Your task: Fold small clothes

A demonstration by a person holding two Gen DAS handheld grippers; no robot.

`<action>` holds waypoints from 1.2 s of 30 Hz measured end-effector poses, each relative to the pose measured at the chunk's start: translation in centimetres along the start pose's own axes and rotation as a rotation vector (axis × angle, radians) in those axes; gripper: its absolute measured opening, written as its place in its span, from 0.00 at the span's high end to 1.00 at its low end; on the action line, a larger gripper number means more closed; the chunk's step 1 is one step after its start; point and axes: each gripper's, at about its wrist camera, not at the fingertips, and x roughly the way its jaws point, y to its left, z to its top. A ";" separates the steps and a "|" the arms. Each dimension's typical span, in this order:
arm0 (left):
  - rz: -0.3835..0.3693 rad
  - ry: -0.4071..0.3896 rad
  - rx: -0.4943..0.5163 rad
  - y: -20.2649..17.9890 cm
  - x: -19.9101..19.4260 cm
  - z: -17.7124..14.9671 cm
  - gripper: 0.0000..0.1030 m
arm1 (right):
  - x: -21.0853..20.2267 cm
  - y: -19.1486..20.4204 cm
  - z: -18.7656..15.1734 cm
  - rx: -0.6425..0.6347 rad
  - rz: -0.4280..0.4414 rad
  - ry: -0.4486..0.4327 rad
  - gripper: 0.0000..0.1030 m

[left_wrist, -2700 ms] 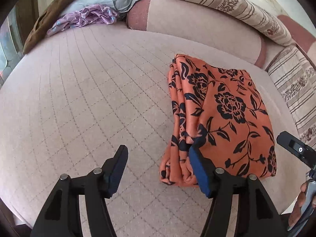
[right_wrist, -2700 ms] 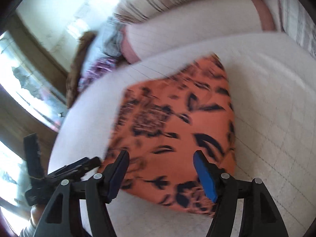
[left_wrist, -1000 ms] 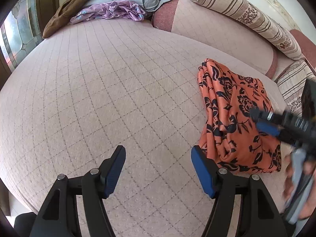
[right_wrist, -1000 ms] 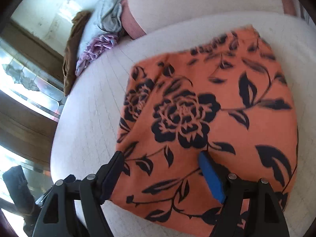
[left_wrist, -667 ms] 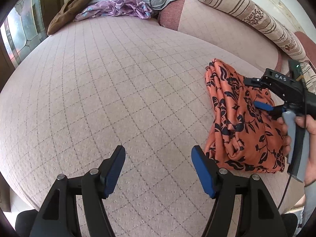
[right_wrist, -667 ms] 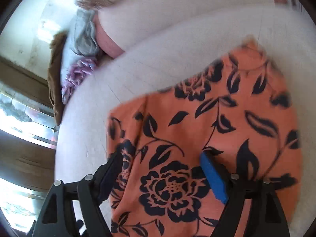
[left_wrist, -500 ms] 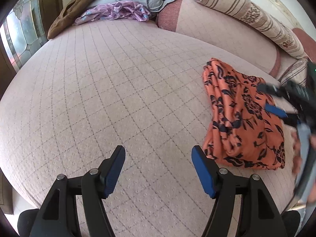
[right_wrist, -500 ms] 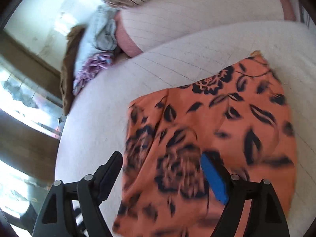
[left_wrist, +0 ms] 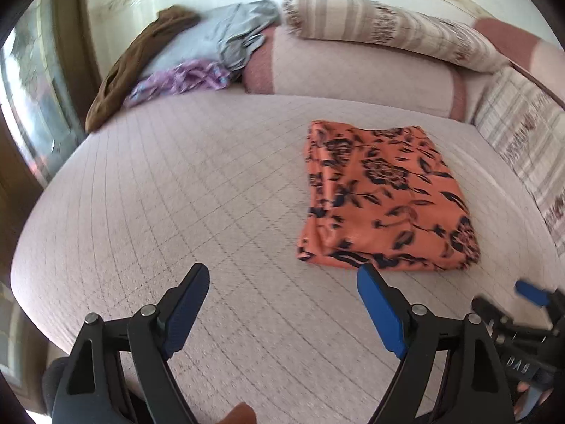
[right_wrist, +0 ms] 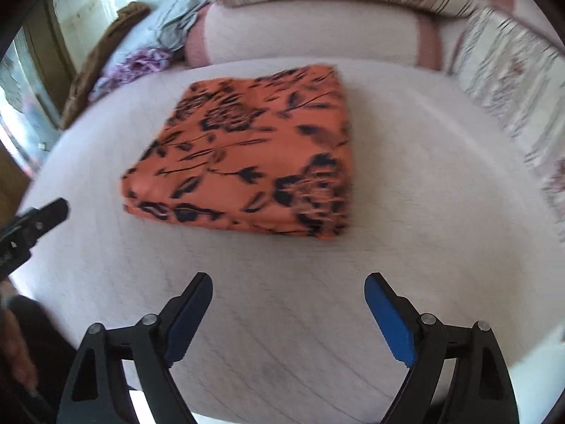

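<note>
An orange cloth with a black flower print [left_wrist: 381, 194] [right_wrist: 254, 155] lies folded into a flat rectangle on the quilted pink couch seat [left_wrist: 197, 190]. My left gripper [left_wrist: 282, 282] hangs above the bare seat, near and left of the cloth's front edge; its jaws are opening with nothing between them. My right gripper [right_wrist: 287, 289] is over the seat in front of the cloth, jaws opening and empty too. In the left wrist view the right gripper [left_wrist: 522, 304] shows at the lower right edge, held by a hand.
A brown garment [left_wrist: 137, 60], a grey one [left_wrist: 233, 31] and a purple one [left_wrist: 180, 79] are heaped at the back left corner. Striped bolster cushions [left_wrist: 388, 31] line the couch back and right side. A window [left_wrist: 24, 106] is on the left.
Both grippers have drawn back from the cloth and risen; the right one no longer hovers over it. The folded cloth lies still. Both pairs of jaws stand wider than before.
</note>
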 end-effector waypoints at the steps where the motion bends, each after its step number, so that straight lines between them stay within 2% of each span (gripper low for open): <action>1: -0.011 -0.005 0.009 -0.5 -0.5 0.2 0.16 | -0.6 -0.2 -0.3 0.005 -0.017 -0.014 0.12; 3: -0.018 -0.015 0.013 -0.9 -1.3 0.5 0.15 | -2.8 -1.0 -0.1 0.028 -0.047 -0.070 0.08; 4: -0.018 -0.018 0.016 -1.2 -1.7 0.7 0.09 | -3.5 -1.2 0.0 0.036 -0.056 -0.091 0.01; 6: -0.013 -0.040 0.015 -1.4 -2.6 0.9 0.02 | -4.7 -1.5 0.1 0.050 -0.071 -0.112 0.00; 9: 0.000 -0.080 0.024 -1.8 -4.0 1.1 0.01 | -5.5 -1.4 0.4 0.048 -0.052 -0.128 0.00; 17: -0.005 -0.110 0.043 -2.1 -5.1 1.1 0.01 | -7.2 0.0 0.4 0.023 -0.012 -0.154 0.00; 36: -0.027 -0.070 0.047 -2.5 -3.1 2.8 0.01 | -6.7 0.4 2.2 -0.004 0.005 -0.151 0.00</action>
